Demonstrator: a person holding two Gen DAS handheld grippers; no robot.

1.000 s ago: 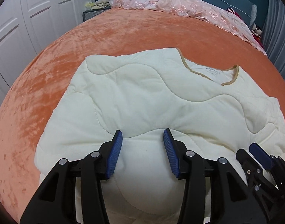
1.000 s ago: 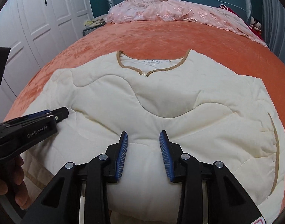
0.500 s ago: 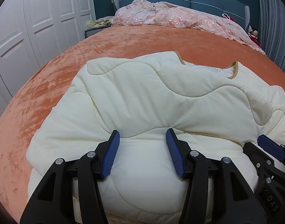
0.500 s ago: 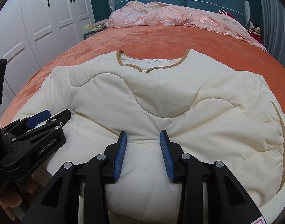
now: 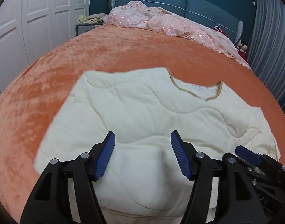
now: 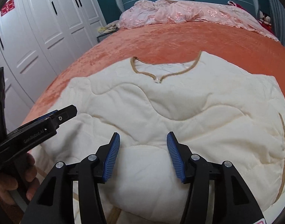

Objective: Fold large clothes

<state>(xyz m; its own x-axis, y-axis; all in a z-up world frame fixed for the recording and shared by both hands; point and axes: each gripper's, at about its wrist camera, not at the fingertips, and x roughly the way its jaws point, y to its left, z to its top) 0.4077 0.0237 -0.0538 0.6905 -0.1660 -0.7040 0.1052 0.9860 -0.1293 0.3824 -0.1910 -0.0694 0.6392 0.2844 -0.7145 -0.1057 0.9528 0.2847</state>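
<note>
Two grippers hang with jaws spread over the cream quilted padded jacket [image 5: 142, 112], gripping nothing: the left gripper [image 5: 142, 155] and the right gripper [image 6: 143, 155]. The jacket lies flat across the middle and lower frame on the orange velvet bed [image 5: 39, 93], its brown-trimmed collar [image 6: 161, 72] toward the top. It seems soft, puffy and light, so it will likely sag; the hem edges look best to pinch.

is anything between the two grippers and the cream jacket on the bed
Nothing visible. The left gripper and right gripper both hang right over the jacket with jaws open, only its own fabric beneath them.
</note>
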